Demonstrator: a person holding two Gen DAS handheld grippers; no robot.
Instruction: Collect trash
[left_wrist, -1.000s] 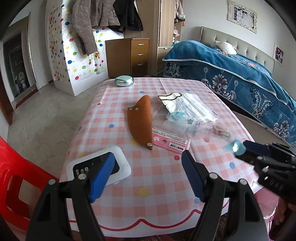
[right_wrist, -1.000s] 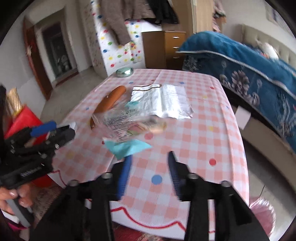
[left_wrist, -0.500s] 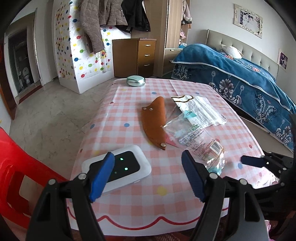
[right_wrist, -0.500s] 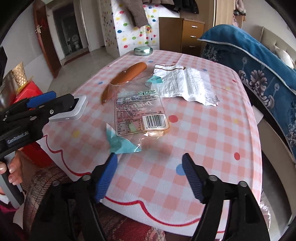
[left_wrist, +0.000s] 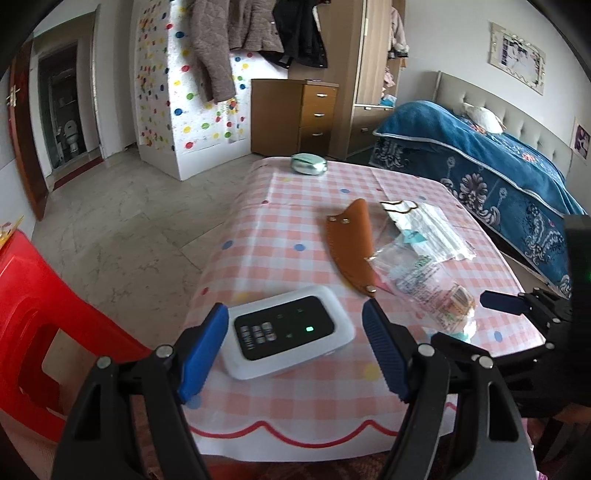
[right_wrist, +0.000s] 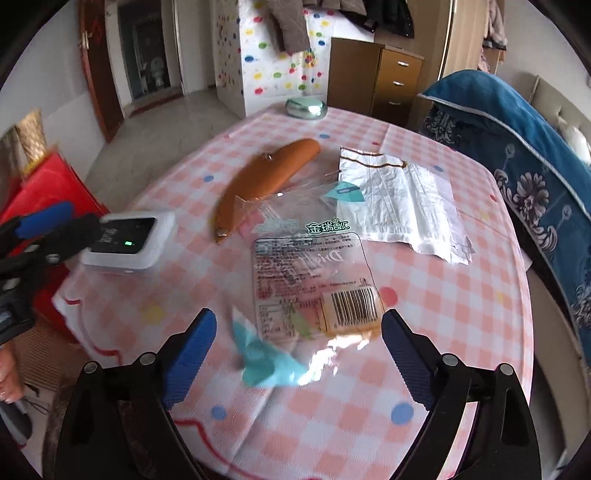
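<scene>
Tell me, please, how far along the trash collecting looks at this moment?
Nothing looks collected yet. The clear snack wrapper and the white plastic bag lie on the checked tablecloth. The right gripper is open, framing the wrapper's near end; the left gripper is open around the white device. Both pieces remain.

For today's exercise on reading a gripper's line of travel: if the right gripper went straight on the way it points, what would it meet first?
Most likely the clear wrapper with the barcode. It lies flat on the table, just ahead between the open fingers of the right gripper. Depth is hard to judge here.
</scene>
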